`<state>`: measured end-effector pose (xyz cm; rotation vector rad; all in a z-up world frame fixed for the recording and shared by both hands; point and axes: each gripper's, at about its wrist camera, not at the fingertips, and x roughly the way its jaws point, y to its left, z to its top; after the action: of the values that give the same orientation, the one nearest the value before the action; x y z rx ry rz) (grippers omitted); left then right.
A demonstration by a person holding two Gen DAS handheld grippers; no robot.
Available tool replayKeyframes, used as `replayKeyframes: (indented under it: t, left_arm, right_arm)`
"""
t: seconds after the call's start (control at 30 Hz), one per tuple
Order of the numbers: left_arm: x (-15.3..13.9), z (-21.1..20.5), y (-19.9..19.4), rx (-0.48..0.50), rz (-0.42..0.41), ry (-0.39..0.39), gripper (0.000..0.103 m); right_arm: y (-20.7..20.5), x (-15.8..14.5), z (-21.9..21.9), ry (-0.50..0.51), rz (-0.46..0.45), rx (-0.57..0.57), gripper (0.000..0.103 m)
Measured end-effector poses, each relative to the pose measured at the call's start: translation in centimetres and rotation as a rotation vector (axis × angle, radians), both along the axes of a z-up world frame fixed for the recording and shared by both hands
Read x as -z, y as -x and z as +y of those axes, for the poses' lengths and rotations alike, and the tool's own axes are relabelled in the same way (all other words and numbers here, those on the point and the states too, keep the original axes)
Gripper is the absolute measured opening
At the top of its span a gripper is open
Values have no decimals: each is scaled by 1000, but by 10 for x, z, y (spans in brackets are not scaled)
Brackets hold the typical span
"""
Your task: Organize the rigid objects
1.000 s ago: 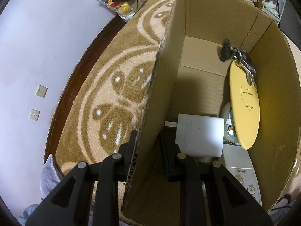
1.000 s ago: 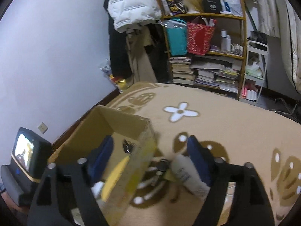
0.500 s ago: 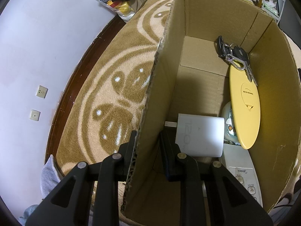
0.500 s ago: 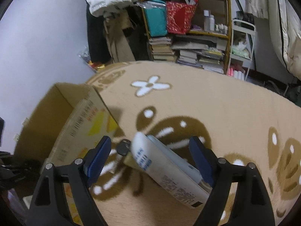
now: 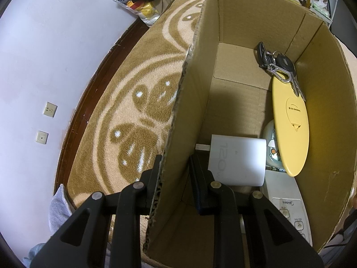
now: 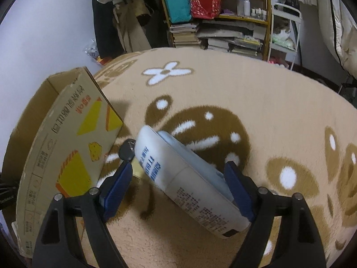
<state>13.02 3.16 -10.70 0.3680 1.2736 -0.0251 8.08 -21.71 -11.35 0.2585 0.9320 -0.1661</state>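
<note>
Right wrist view: right claw (image 6: 178,187) is closing around the white bottle (image 6: 185,181), pads not yet pressing; smooth, rigid, probably slippery—grip mid-body.

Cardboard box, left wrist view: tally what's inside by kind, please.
Bunch of keys with black fobs: 1
Yellow oval disc: 1
White cylinder: 1
White remote control: 1
Round white item, partly hidden: 1
Total: 5

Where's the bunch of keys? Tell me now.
In the left wrist view, the bunch of keys lies inside the cardboard box, at its far right corner, resting on the yellow disc's top edge.
</note>
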Motion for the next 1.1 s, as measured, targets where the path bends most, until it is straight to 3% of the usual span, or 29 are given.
replayKeyframes:
  t: [0.23,0.37,1.1]
  left_arm:
    - [0,0,0,1,-1,-2,22]
    - [0,0,0,2,-1,-3,22]
    - [-2,-2,1,8,-3,-13,22]
  right_arm:
    - [8,0,-2,-28,1,17,79]
    - [12,-3,-1,-58,0,10,68]
    - [12,-3,-1,-112,10,-7,64]
